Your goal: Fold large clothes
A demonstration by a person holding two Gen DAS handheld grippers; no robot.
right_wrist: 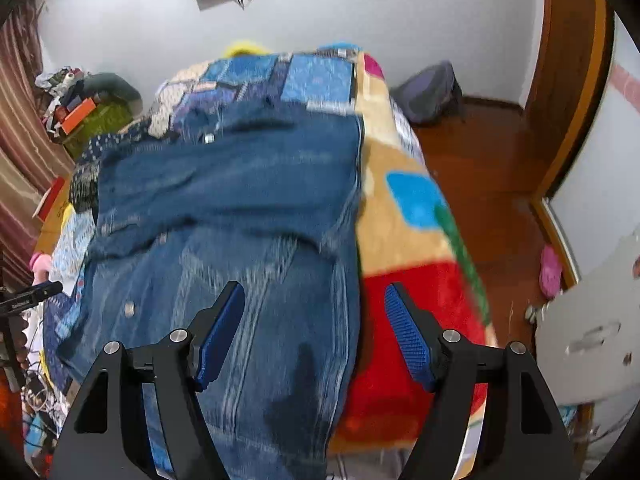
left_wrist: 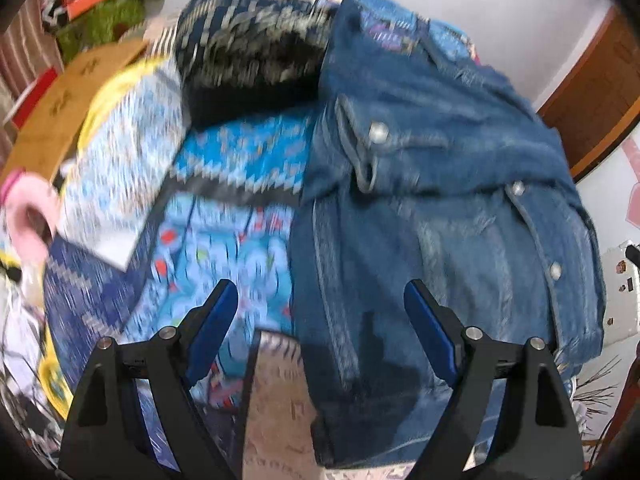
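Observation:
A large blue denim jacket (left_wrist: 432, 208) with metal snap buttons lies spread on a bed covered by patterned blankets. It also shows in the right wrist view (right_wrist: 240, 216), with its upper part folded over. My left gripper (left_wrist: 320, 300) is open and empty, hovering above the jacket's left edge near its hem. My right gripper (right_wrist: 314, 304) is open and empty, hovering above the jacket's right edge near the hem. Both views are blurred by motion.
A dark patterned garment (left_wrist: 256, 52) lies at the bed's far end beside the jacket. A blue patterned blanket (left_wrist: 224, 216) lies left of the jacket, a red and tan blanket (right_wrist: 408, 280) right of it. Wooden floor (right_wrist: 488, 168) and a door frame (right_wrist: 572, 72) are on the right.

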